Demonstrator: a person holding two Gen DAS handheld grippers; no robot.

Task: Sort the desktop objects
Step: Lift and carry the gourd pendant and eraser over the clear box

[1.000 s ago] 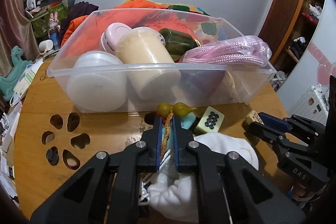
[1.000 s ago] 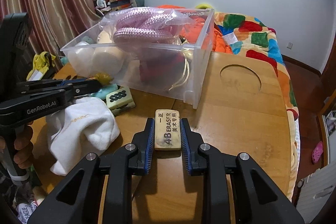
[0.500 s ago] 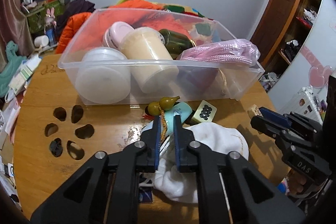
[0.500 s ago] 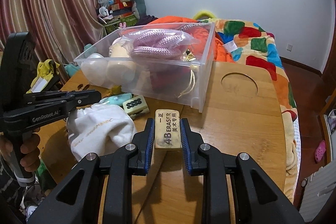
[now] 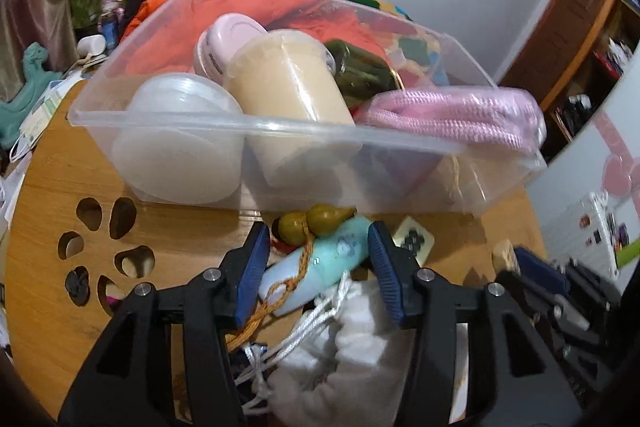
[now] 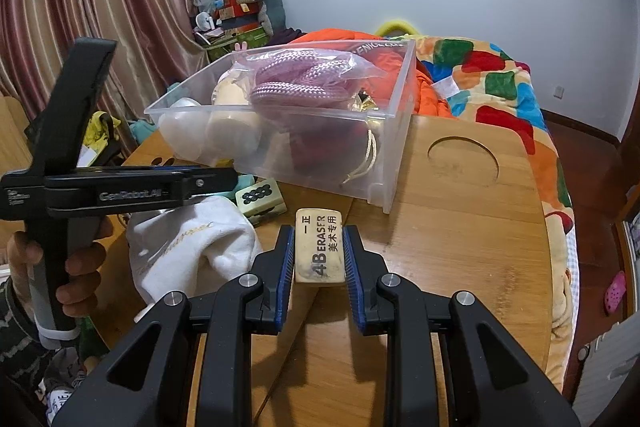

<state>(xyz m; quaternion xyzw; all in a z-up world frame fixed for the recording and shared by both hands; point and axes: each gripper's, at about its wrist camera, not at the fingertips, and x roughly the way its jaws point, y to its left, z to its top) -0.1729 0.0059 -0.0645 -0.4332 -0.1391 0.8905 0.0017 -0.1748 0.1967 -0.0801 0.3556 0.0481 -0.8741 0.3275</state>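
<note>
Wooden tabletop [image 6: 460, 227] fills both views, with the clear bin [image 5: 280, 131] across mid-frame; my left gripper [image 5: 318, 259] is spread wide around the gourd charm [image 5: 316, 221] and pale blue tube [image 5: 320, 263] at lower centre, while my right gripper [image 6: 319, 255] pinches the eraser [image 6: 319, 247] at centre frame

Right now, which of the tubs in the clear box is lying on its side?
The tall beige tub is tipped on its side, leaning over between the frosted white tub and the pink rope.

Black tool [image 6: 319, 259], blue ribbed pads [image 6: 285, 267], silver screws.
</note>
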